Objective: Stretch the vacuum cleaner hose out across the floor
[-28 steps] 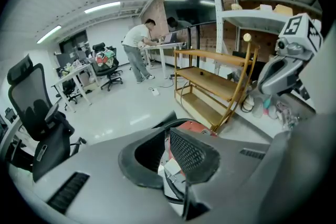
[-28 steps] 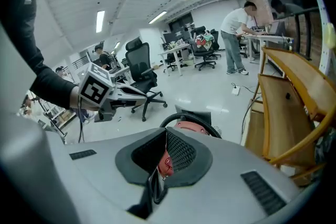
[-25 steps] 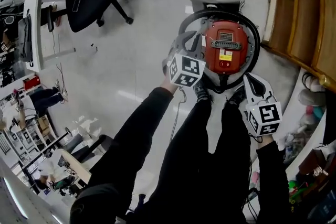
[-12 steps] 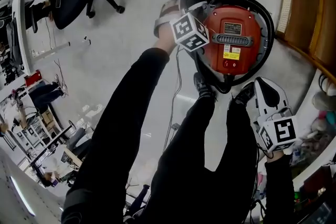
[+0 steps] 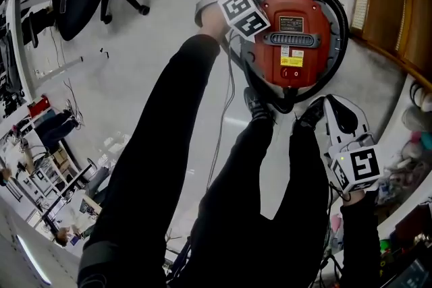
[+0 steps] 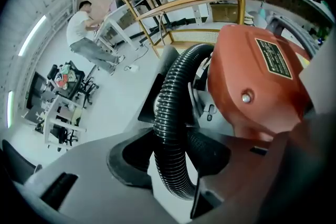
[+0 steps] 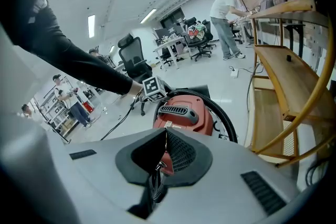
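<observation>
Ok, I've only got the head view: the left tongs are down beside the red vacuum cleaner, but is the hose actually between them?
Observer: Yes. In the left gripper view the black ribbed hose runs up between the left tongs. They have just been closing and look to press it from both sides.
Operator: And the right tongs?
Observer: The right tongs are shut. They are aimed at the vacuum cleaner but held apart from it.
</observation>
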The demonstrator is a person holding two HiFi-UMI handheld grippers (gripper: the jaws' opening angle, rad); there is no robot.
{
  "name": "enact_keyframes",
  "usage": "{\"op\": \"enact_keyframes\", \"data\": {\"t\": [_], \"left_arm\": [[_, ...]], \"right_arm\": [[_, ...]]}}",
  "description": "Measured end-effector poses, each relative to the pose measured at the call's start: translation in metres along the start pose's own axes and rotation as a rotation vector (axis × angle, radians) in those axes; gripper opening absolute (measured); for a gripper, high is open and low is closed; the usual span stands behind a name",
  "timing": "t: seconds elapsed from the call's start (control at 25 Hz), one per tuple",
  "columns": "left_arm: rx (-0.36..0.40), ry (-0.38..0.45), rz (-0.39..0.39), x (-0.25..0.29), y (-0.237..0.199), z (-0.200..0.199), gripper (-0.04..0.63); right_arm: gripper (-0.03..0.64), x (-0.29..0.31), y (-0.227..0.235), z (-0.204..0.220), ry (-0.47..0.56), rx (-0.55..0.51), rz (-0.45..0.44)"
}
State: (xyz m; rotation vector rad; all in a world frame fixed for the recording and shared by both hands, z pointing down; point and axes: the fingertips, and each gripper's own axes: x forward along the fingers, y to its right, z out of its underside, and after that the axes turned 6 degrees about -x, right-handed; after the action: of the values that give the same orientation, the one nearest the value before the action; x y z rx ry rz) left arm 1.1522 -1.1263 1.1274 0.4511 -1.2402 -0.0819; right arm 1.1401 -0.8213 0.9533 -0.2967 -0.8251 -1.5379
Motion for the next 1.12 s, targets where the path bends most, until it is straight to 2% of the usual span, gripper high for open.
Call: {"op": "enact_keyframes", "data": {"t": [0.16, 0.28, 0.4, 0.56, 0.64, 0.8, 0.92, 0.96, 1.04, 1.08, 1.12], "left_arm": [[-0.044, 0.054, 0.001, -0.026, -0.003, -0.002, 0.193], [-0.087, 0.121, -0.019, -0.072, -0.014, 0.002, 0.192], [-0.093, 0.189, 0.0, -0.129, 0.002, 0.016, 0.192], [-0.276, 0.233, 0.03, -0.204, 0.029, 0.033, 0.176], [-0.321, 0.228, 0.04, -0.238, 0.049, 0.038, 0.173], [-0.248, 0.2, 0.089, -0.314, 0.114, 0.056, 0.172], [-0.216, 0.176, 0.121, -0.367, 0.155, 0.073, 0.172], [-0.212, 0.165, 0.133, -0.381, 0.169, 0.079, 0.172], [-0.204, 0.146, 0.159, -0.404, 0.195, 0.089, 0.17], [-0.202, 0.14, 0.169, -0.411, 0.204, 0.093, 0.167], [-0.205, 0.135, 0.175, -0.418, 0.21, 0.097, 0.166]], "right_arm": [[0.012, -0.005, -0.013, -0.007, -0.006, -0.007, -0.007], [0.012, -0.013, -0.027, -0.018, -0.003, 0.009, -0.008], [0.012, -0.026, -0.046, -0.025, 0.002, 0.045, -0.017], [0.012, -0.045, -0.077, -0.035, -0.018, 0.045, -0.058], [0.012, -0.058, -0.091, -0.041, -0.032, 0.027, -0.079], [0.012, -0.092, -0.113, -0.069, -0.037, 0.003, -0.093], [0.012, -0.117, -0.114, -0.096, -0.031, -0.019, -0.056], [0.012, -0.124, -0.111, -0.099, -0.043, -0.047, -0.039], [0.02, -0.132, -0.108, -0.099, -0.101, -0.166, -0.03], [0.063, -0.132, -0.11, -0.095, -0.148, -0.248, -0.045], [0.17, -0.13, -0.115, -0.087, -0.204, -0.33, -0.073]]}}
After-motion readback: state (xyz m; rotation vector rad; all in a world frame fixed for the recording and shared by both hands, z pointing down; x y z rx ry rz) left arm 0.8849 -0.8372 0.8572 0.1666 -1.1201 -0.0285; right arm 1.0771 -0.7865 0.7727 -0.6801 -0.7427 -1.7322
